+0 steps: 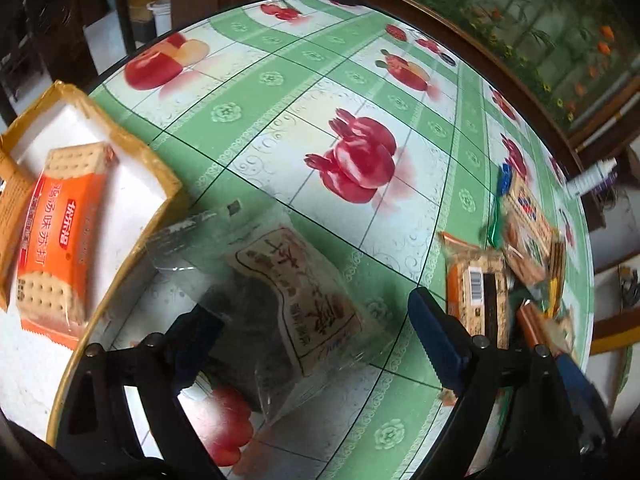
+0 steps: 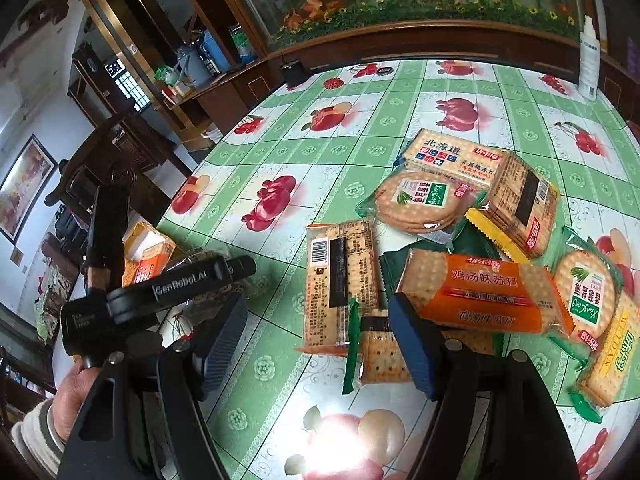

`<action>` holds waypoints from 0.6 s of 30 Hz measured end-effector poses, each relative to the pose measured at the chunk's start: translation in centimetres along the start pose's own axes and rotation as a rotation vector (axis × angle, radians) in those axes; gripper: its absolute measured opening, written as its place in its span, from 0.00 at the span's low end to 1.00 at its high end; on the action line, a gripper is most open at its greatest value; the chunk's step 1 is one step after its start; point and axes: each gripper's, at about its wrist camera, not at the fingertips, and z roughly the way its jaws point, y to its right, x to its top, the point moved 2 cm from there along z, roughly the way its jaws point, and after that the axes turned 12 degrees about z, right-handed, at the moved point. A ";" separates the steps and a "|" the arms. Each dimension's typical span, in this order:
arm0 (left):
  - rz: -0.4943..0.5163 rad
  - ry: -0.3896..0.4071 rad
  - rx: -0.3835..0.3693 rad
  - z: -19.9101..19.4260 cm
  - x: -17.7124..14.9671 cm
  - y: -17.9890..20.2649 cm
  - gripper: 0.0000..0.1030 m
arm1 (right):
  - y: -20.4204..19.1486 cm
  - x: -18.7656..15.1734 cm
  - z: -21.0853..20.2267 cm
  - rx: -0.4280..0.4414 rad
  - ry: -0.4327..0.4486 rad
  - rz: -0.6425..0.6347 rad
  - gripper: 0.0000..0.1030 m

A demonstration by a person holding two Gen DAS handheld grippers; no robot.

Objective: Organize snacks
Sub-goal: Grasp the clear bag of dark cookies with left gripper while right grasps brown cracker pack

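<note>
In the left wrist view my left gripper (image 1: 316,336) is open, its blue fingers either side of a clear packet with dark filling and a cream label (image 1: 280,276), which lies tilted over the table edge beside the cardboard box (image 1: 132,148). An orange cracker packet (image 1: 60,236) lies in the box. In the right wrist view my right gripper (image 2: 320,344) is open and empty above a heap of cracker packets: an orange one (image 2: 480,296), a face-down one (image 2: 340,280), round-cracker packs (image 2: 424,204) and a yellow pack (image 2: 520,208). The left gripper's body (image 2: 160,292) shows at the left.
The round table (image 1: 280,80) has a green fruit-print cloth. A white spray bottle (image 2: 590,60) stands at its far right edge. A black object (image 2: 294,72) sits at the far edge. Dark wooden furniture (image 2: 120,152) and a planter ledge (image 2: 400,36) surround the table.
</note>
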 end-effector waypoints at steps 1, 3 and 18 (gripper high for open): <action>0.008 0.000 -0.002 -0.1 -0.1 0.0 0.87 | 0.0 0.1 0.1 0.003 -0.001 0.002 0.71; 0.028 0.004 0.004 -0.2 -0.2 0.0 0.81 | -0.2 0.3 0.4 0.006 -0.004 0.001 0.71; 0.176 0.039 -0.053 -2.9 -2.6 -0.7 0.43 | -2.0 2.0 5.1 -0.110 -0.076 -0.060 0.71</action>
